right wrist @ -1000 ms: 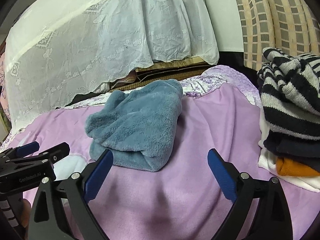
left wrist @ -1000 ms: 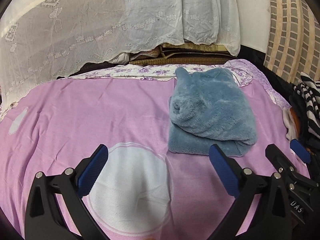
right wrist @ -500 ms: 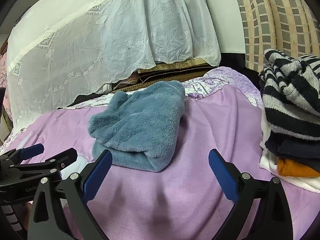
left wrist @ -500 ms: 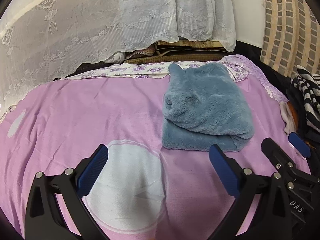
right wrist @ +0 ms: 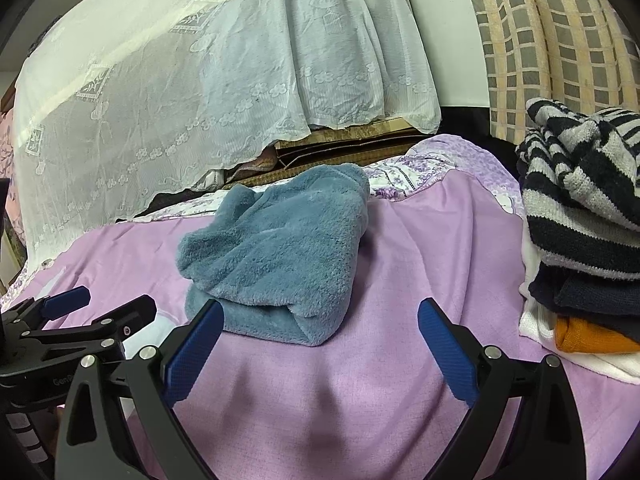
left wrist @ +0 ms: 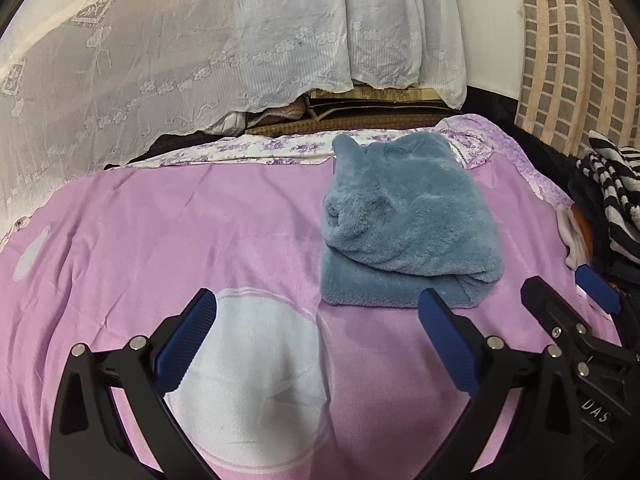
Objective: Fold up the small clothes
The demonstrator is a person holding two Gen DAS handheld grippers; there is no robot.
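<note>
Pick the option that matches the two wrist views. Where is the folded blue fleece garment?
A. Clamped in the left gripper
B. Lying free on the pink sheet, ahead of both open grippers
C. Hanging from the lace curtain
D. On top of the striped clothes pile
B: the blue fleece garment rests on the pink sheet, with the left gripper and right gripper both open and empty.

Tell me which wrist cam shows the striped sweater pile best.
Right wrist: the striped sweater is large on top of a pile with dark, orange and white pieces visible beneath. Left wrist catches only a sliver of it at the frame's right edge.
</note>
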